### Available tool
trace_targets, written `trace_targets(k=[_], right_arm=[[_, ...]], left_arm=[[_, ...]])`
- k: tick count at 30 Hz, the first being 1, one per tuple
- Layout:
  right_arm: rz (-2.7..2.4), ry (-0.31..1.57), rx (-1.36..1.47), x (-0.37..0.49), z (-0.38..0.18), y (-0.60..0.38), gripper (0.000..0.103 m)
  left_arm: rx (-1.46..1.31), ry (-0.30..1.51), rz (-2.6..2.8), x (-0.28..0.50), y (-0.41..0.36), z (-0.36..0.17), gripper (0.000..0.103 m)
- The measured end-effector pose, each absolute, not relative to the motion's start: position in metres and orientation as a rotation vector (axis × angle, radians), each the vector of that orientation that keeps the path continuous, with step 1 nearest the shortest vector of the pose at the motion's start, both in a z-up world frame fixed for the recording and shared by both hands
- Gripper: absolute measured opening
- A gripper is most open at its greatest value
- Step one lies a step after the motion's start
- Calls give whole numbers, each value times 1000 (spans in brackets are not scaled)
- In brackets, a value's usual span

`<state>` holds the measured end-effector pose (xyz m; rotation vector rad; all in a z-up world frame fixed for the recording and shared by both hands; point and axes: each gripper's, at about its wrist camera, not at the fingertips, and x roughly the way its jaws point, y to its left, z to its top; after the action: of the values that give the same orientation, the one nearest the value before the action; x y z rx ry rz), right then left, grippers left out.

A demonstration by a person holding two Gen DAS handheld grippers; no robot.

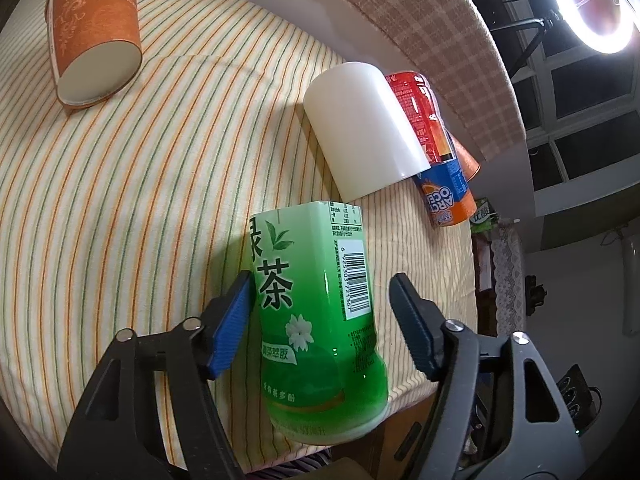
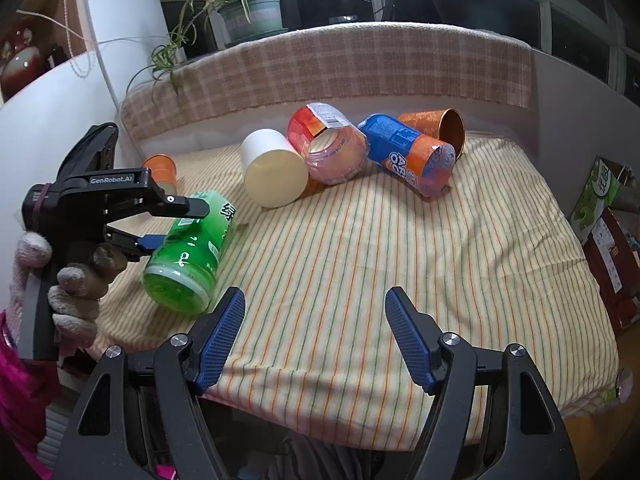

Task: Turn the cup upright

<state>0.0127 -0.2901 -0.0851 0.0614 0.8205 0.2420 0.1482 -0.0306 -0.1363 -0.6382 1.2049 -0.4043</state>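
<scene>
A green tea cup point(image 1: 320, 320) point(image 2: 188, 252) lies on its side near the front left edge of the striped cloth. My left gripper point(image 1: 320, 296) point(image 2: 176, 224) is open around it. Its left pad touches the cup's side and its right pad stands apart from it. My right gripper point(image 2: 316, 320) is open and empty above the cloth's front edge, to the right of the green cup.
A white cup point(image 2: 272, 168) point(image 1: 364, 128), a red cup point(image 2: 328, 144) point(image 1: 420, 112), a blue-orange cup point(image 2: 408, 156) point(image 1: 448, 196) and an orange paper cup point(image 2: 440, 128) lie on their sides at the back. Another orange paper cup point(image 1: 96, 28) point(image 2: 162, 168) stands mouth-down at the left. A plaid cushion point(image 2: 340, 68) runs behind.
</scene>
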Motion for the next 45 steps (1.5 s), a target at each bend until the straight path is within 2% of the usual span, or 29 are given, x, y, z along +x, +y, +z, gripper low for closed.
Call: trace_targets(k=[3,9,27,45], right_arm=[[235,823,60,13,-86,-291,72],[225,827,73,14,-88,-293,72],[218,823,76,16,-88,-293,72],[191,812,81,14,-87,-297,72]], left_arm=[[-616,1203,-408,149,-34,-135,60],[-562,1170,-411,142,-38,-128,59],[-257,888,-336,103,-61,-72,58],[-86,760,-295,95,-79,-67,58]])
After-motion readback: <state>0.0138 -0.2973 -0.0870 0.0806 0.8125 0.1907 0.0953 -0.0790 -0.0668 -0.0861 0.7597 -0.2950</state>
